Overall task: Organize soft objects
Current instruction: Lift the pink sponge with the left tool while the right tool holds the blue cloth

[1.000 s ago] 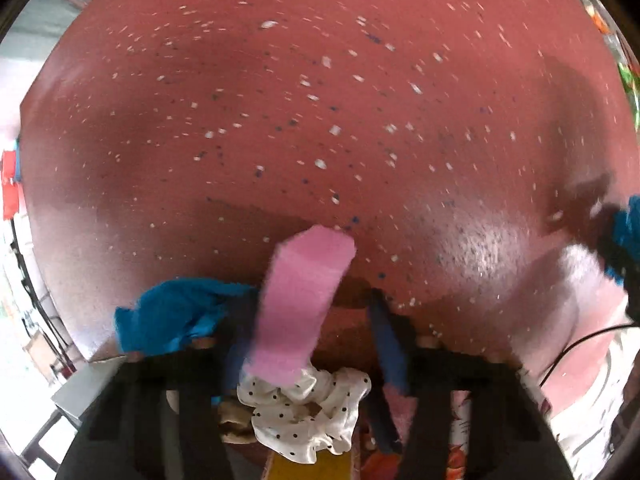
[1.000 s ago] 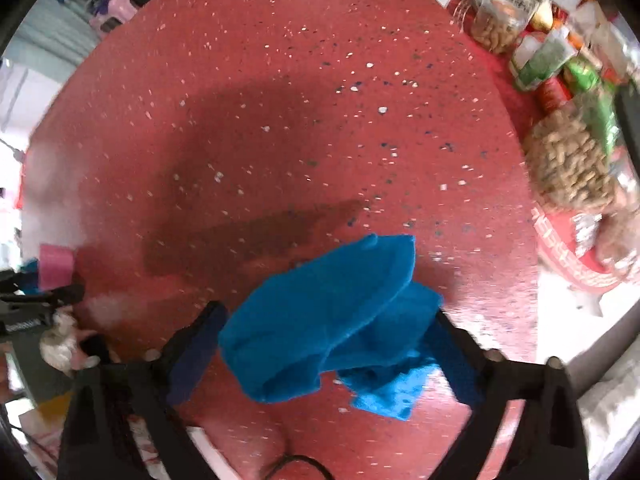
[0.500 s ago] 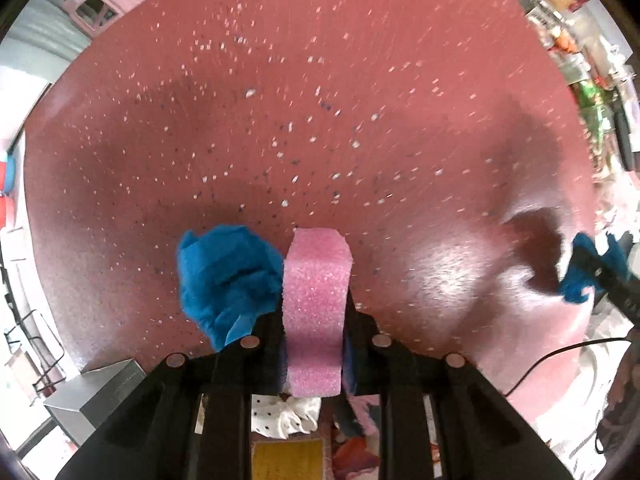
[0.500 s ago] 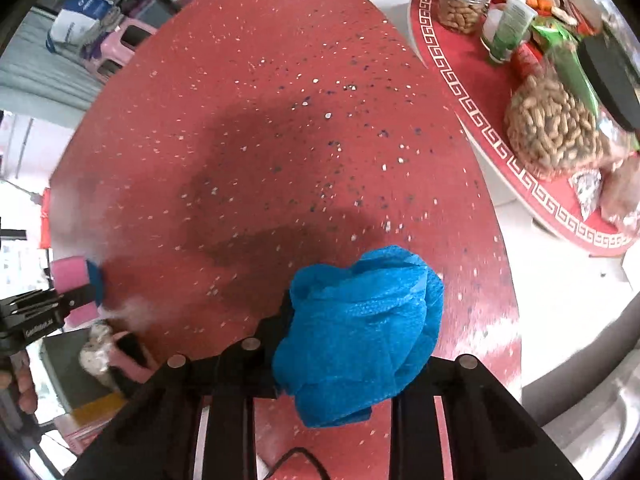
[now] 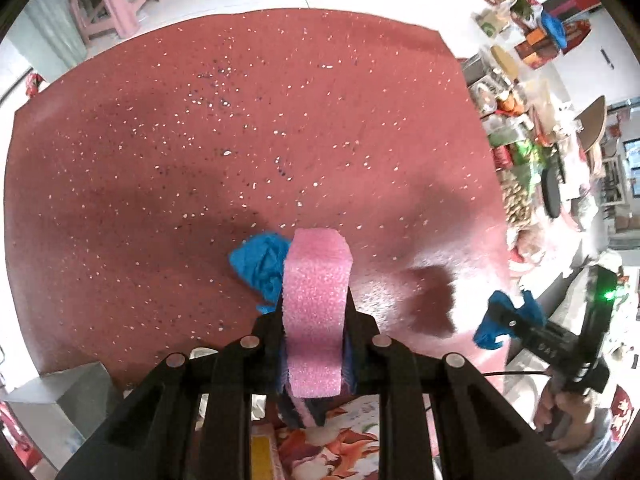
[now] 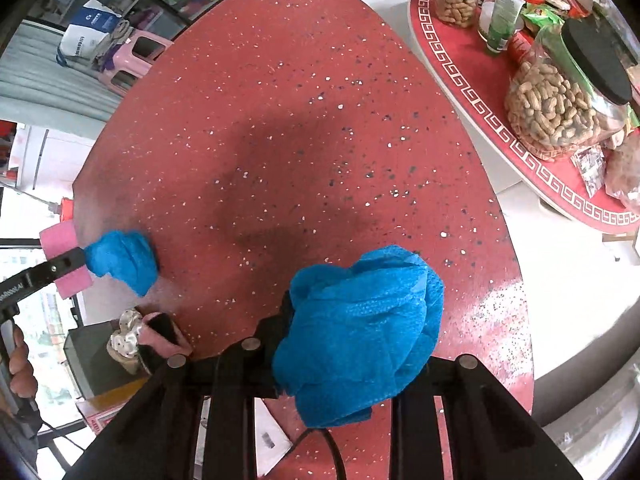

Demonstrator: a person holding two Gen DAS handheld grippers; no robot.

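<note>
My left gripper (image 5: 316, 304) is shut on a pink foam sponge (image 5: 316, 312) and holds it above the red speckled table (image 5: 240, 140). A crumpled blue cloth (image 5: 262, 266) lies on the table just left of the sponge. My right gripper (image 6: 352, 320) is shut on a second blue cloth (image 6: 360, 332), raised over the table's near edge. The right wrist view shows the left gripper (image 6: 60, 264) with the sponge (image 6: 64, 260) beside the lying cloth (image 6: 124, 260). The left wrist view shows the right gripper (image 5: 508, 320) with its cloth (image 5: 496, 320).
A round red table (image 6: 480, 80) with peanut jars (image 6: 560, 108) and snack packs stands at the right. A grey box (image 6: 96, 356) with a spotted scrunchie (image 6: 124, 336) and pink items sits below the table's left edge. A pink stool (image 5: 108, 0) stands beyond.
Both grippers closed on their loads and rose away from the table. The left one lifted the pink sponge, leaving the blue cloth on the table; the right lifted its bunched blue cloth.
</note>
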